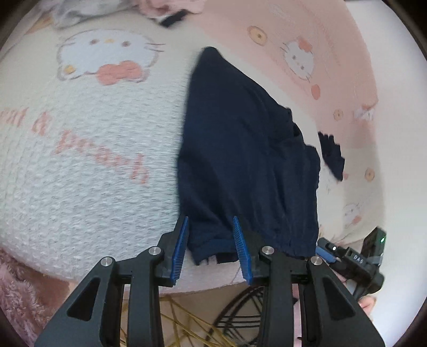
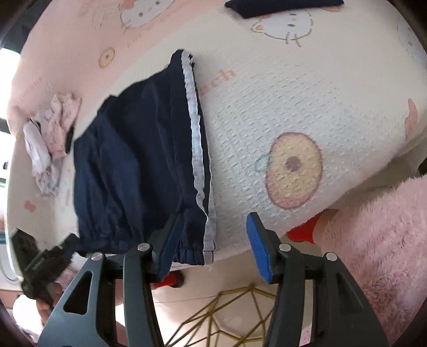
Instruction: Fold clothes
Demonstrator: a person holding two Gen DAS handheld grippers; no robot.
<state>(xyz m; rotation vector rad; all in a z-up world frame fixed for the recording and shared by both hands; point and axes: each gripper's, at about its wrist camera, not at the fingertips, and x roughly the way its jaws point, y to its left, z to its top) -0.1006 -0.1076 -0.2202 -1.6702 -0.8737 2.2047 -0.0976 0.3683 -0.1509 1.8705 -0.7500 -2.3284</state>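
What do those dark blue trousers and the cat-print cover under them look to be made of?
Trousers: thin woven cloth, probably synthetic, judging by fine creases and a faint sheen; white side stripe, gathered elastic cuff. Cover: soft matte cloth, perhaps cotton, with a puckered, bubbly texture and printed cats.

Navy trousers lying on a cartoon-print blanket, right claw spread at their cuff

The right claw (image 2: 210, 241) stands with its blue-padded jaws wide apart at the near edge of the blanket (image 2: 307, 106); its left finger overlaps the elastic cuff of the navy trousers (image 2: 128, 160), the other finger is off to the side over bare blanket. A white side stripe (image 2: 196, 138) runs down the trousers' right edge. The other claw (image 2: 48, 264) shows at the lower left, just beside the gathered hem; whether it grips cannot be told. A crumpled pink and white garment (image 2: 50, 138) lies left of the trousers, and a dark folded item (image 2: 283, 6) sits at the far edge. A fluffy pink rug (image 2: 373, 240) and a gold wire basket (image 2: 226, 320) lie below
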